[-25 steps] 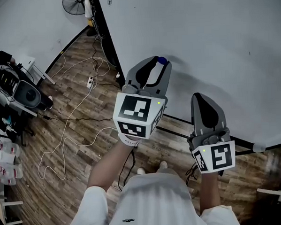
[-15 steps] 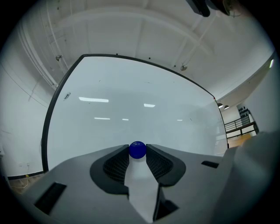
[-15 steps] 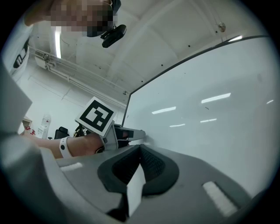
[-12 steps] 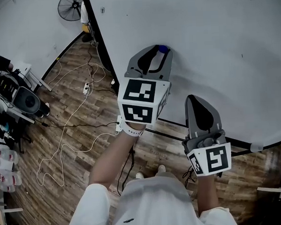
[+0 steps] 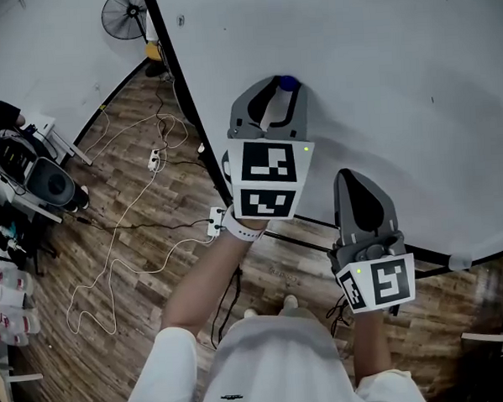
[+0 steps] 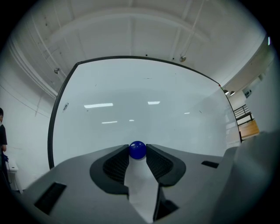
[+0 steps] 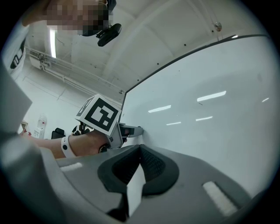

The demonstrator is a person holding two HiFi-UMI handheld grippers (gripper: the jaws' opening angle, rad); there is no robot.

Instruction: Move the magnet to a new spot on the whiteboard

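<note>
One blue ball magnet (image 6: 137, 149) is pinched between the tips of the left gripper (image 5: 279, 92), straight ahead, at the whiteboard (image 5: 396, 79) face. Right gripper (image 5: 362, 186) sits lower and farther off, jaws pressed together, empty.

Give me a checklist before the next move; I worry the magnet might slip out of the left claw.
1. Magnet pinched between the left claw jaws: ok.
2. Magnet seated deep in the jaws: not ok, it sits at the very tips.
3. Magnet lifted off the whiteboard: cannot tell.
4. Bare board around the magnet for a new spot: ok.
5. Right claw shut, empty, apart from the left claw: ok.
</note>
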